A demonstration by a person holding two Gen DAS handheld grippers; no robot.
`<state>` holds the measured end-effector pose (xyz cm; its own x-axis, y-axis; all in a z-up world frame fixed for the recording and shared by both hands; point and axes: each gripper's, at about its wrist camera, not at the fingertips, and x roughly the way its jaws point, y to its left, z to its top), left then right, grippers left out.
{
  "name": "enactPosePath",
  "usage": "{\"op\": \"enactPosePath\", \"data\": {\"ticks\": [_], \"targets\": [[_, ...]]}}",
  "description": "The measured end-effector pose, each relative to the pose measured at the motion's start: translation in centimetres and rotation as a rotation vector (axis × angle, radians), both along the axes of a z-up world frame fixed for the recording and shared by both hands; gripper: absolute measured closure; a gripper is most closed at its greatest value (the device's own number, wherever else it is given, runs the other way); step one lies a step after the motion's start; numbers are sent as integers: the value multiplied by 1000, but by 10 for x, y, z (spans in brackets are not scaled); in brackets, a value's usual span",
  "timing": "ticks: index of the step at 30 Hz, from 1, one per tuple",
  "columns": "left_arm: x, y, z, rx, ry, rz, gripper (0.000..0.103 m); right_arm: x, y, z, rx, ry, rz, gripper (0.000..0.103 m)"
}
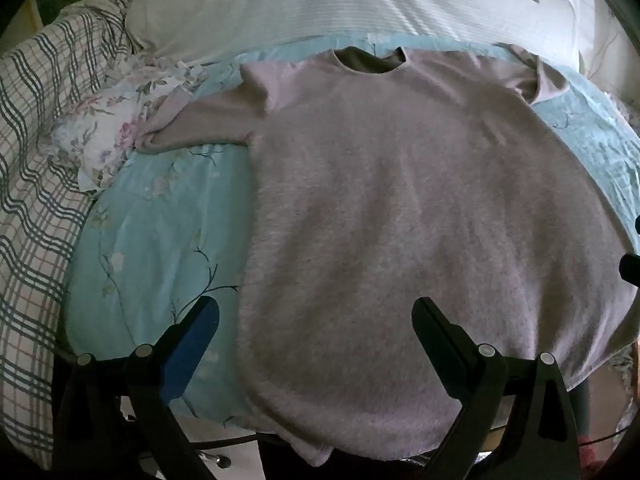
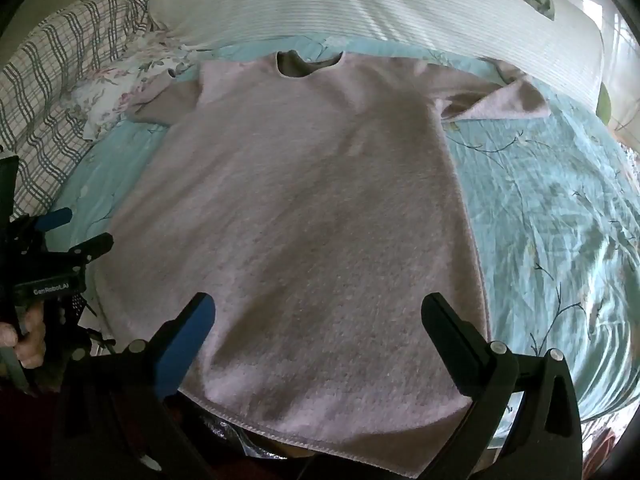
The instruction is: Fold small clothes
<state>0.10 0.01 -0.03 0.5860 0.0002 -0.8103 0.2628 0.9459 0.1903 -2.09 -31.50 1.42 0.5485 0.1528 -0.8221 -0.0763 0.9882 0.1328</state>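
A fuzzy pale pink short-sleeved top (image 1: 380, 200) (image 2: 312, 208) lies spread flat on a bed, neckline at the far end, hem hanging over the near edge. My left gripper (image 1: 316, 312) hovers open above the hem's left part, nothing between its fingers. My right gripper (image 2: 318, 308) hovers open above the hem's right part, also empty. In the right wrist view the left gripper (image 2: 60, 236) shows at the left edge, held by a hand (image 2: 24, 344). The top's left sleeve (image 1: 208, 120) lies out flat; the right sleeve (image 2: 496, 100) is crumpled.
The top rests on a light blue floral bedsheet (image 1: 160, 232) (image 2: 552, 208). A white ribbed pillow (image 1: 320, 4) (image 2: 360, 4) lies across the far end. A plaid blanket (image 1: 36, 160) and a floral cloth (image 1: 108, 128) bunch at the left. The floor shows below the bed's near edge.
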Motion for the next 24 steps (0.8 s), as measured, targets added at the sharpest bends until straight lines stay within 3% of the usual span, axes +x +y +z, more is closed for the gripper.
{"op": "enactPosePath", "data": {"ticks": [15,24], "targets": [[8,0,-6,-1,-10,3,5,8,-2,3,16,-29,5,0],[11,8,-4,-8,-18,14,5,20,-3,5,1,-2,11,0]]}}
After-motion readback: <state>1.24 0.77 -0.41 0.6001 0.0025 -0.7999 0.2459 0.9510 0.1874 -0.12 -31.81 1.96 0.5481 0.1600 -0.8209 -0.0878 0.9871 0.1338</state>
